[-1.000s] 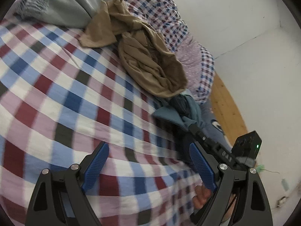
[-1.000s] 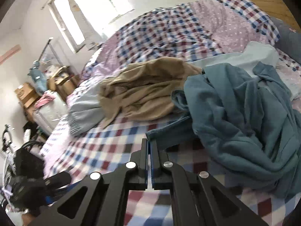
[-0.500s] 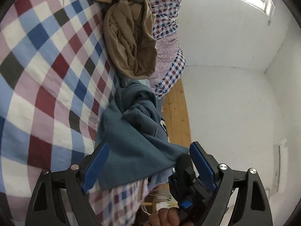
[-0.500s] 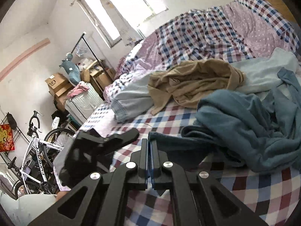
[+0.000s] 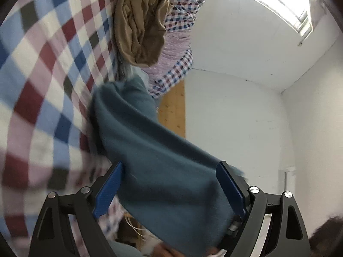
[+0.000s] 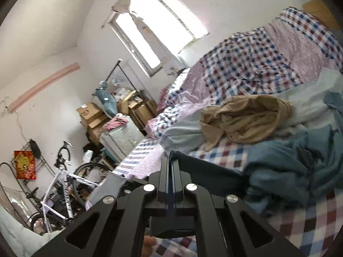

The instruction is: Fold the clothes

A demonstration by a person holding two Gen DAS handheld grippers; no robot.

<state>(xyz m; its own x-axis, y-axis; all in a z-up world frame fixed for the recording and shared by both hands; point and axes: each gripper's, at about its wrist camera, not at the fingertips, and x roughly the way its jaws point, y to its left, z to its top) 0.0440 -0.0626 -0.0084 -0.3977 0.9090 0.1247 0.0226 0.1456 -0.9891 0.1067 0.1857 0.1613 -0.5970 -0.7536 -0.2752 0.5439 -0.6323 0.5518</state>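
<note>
Left gripper [image 5: 169, 186]: blue-padded jaws apart, a span of the crumpled teal-blue knit garment [image 5: 150, 154] lying between them, not pinched. Right gripper [image 6: 170, 165]: jaws together, clamped on that garment's edge, lifted taut off the red-and-blue checked bedsheet [image 6: 304, 224]. Likely step: drawing it clear of the tan garment [image 6: 248, 117] pile; next, the left jaws need an edge to spread it flat.
</note>
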